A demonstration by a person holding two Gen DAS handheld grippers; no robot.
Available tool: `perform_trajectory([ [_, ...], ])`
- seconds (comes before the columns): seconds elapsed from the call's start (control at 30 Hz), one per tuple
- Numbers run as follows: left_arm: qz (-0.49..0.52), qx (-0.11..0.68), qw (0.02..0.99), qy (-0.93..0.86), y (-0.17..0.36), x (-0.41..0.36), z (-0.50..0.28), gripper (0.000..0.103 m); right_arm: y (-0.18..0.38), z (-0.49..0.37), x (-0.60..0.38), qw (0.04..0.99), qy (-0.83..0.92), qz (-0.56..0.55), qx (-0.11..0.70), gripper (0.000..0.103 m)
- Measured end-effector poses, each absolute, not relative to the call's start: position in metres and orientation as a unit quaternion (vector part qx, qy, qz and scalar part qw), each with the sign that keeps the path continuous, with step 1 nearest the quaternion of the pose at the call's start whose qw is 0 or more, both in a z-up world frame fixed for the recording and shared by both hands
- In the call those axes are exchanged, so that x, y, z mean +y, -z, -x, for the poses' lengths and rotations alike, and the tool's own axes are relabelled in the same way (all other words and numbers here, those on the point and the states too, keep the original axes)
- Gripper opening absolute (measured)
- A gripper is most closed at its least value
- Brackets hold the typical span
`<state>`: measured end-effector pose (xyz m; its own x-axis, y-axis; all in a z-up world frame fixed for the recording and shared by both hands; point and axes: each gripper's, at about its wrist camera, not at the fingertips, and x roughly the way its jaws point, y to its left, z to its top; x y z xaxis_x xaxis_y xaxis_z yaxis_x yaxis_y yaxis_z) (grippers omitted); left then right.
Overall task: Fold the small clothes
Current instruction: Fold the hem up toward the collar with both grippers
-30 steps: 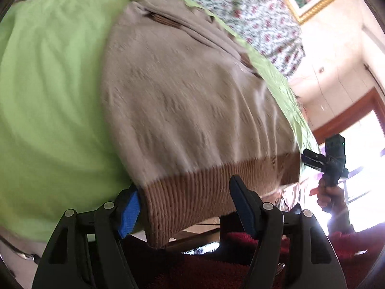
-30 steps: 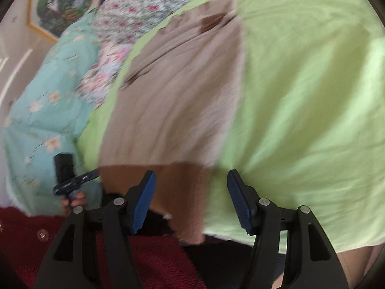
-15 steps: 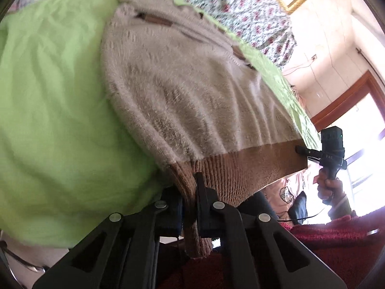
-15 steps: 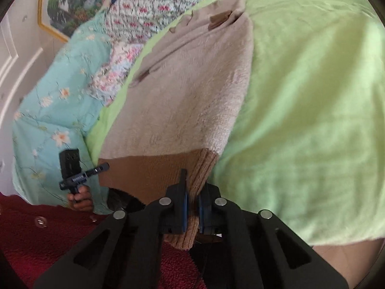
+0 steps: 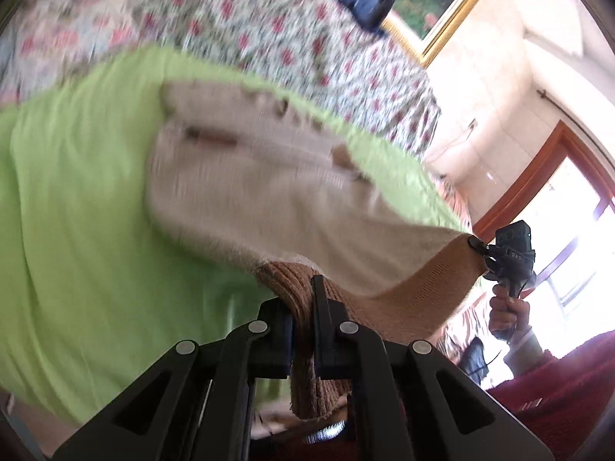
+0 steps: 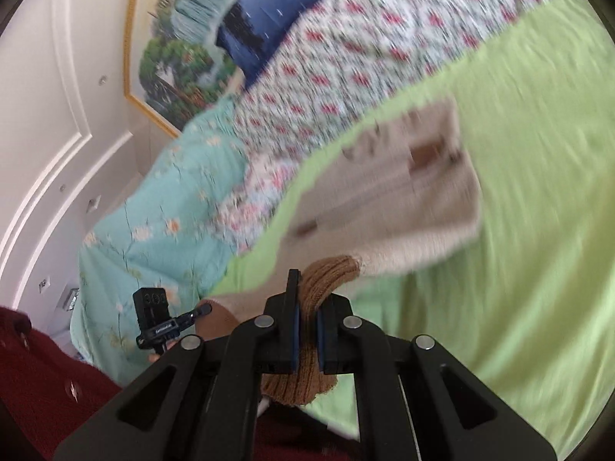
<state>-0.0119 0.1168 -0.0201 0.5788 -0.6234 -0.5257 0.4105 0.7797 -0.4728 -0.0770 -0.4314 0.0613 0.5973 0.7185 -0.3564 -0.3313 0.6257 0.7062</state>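
A small beige knit sweater (image 5: 261, 192) with a brown ribbed hem (image 5: 423, 288) lies on a lime green sheet (image 5: 77, 230). My left gripper (image 5: 303, 319) is shut on the hem's left corner. My right gripper (image 6: 306, 326) is shut on the hem's right corner (image 6: 326, 272), and it also shows in the left wrist view (image 5: 476, 246). Both hold the hem lifted above the sheet, with the sweater (image 6: 403, 199) stretched between them. The left gripper also shows in the right wrist view (image 6: 203, 309). Both views are motion-blurred.
A floral quilt (image 5: 292, 38) and a turquoise flowered blanket (image 6: 161, 211) lie beyond the green sheet (image 6: 538, 192). A dark blue pillow (image 6: 276, 27) and a framed picture (image 6: 169, 65) are at the back. My red sleeve (image 6: 42, 384) is near the bed edge.
Both grippers have closed on the hem corners and then lifted them up and forward over the sweater. The far part of the sweater stays on the sheet.
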Motion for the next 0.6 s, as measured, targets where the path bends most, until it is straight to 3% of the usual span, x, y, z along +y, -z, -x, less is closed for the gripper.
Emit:
perform_trajectory([
  [0.27, 0.160, 0.255, 0.918, 0.259, -0.052, 0.097, -0.077, 0.006, -0.094, -0.032, -0.428, 0.879, -0.261, -0.284, 0.281, 0.008],
  [0.6, 0.158, 0.269, 0.930, 0.194, -0.061, 0.078, -0.223, 0.006, -0.058, -0.190, -0.420, 0.890, -0.164, -0.261, 0.336, 0.008],
])
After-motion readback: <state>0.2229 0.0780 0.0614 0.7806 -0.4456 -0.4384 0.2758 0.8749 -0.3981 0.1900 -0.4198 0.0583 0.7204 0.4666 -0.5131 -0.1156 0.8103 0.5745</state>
